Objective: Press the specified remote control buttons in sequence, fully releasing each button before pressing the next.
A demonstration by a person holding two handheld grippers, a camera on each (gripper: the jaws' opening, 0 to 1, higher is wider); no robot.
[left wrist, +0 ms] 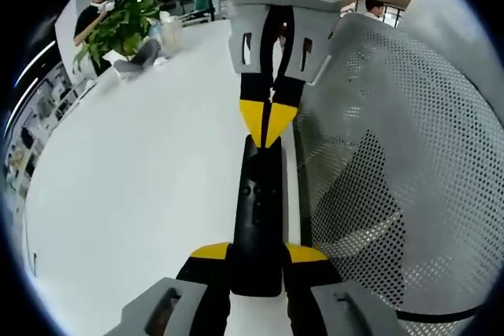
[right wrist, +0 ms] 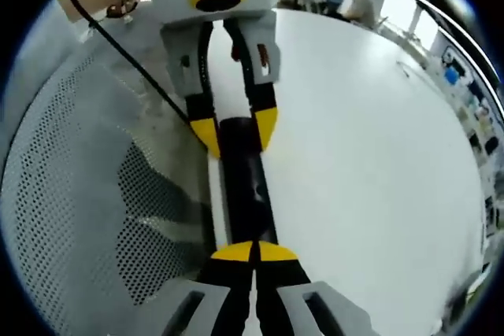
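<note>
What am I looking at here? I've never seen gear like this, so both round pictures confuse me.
A person holds a two-jaw gripper in each hand, and each carries a fisheye camera. In the left gripper view, the left gripper clamps a black remote control while the right gripper, jaws shut, touches its far end. The right gripper view shows the same from the opposite end. Below is a white table, with a perforated mesh panel alongside and a potted plant behind.
</note>
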